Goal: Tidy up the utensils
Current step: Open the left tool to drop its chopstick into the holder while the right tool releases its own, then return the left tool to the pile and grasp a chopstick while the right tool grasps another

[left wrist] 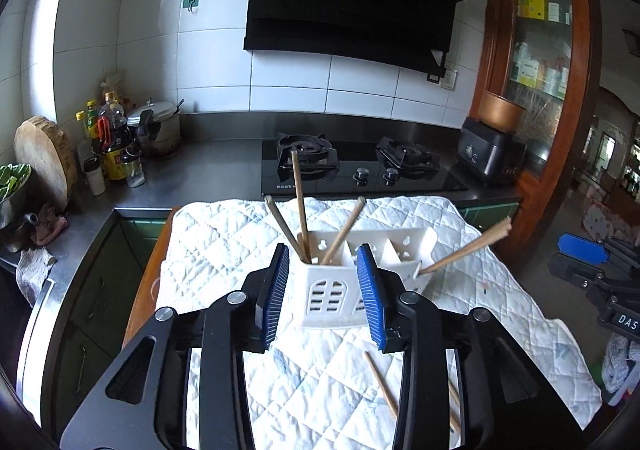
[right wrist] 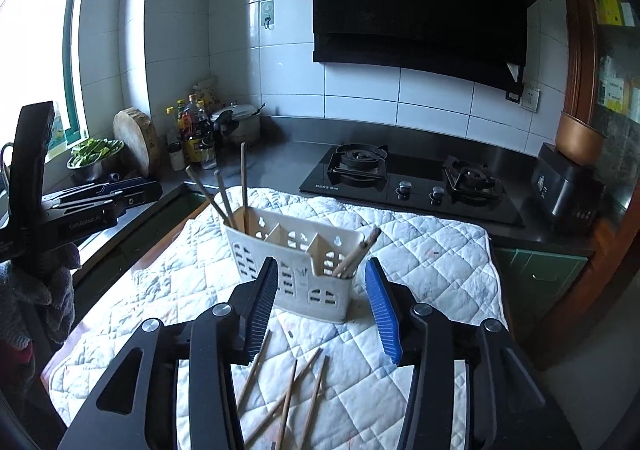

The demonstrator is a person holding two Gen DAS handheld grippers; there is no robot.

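Lying only in right wrist view: several loose chopsticks.

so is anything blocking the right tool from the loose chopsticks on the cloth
Nothing visible. The loose chopsticks lie bare on the quilted cloth just below the open right tool. The white holder stands behind them, not between.

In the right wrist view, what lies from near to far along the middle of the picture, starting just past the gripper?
Loose chopsticks on the quilted cloth → white utensil holder with chopsticks standing in it → gas stove → tiled wall.
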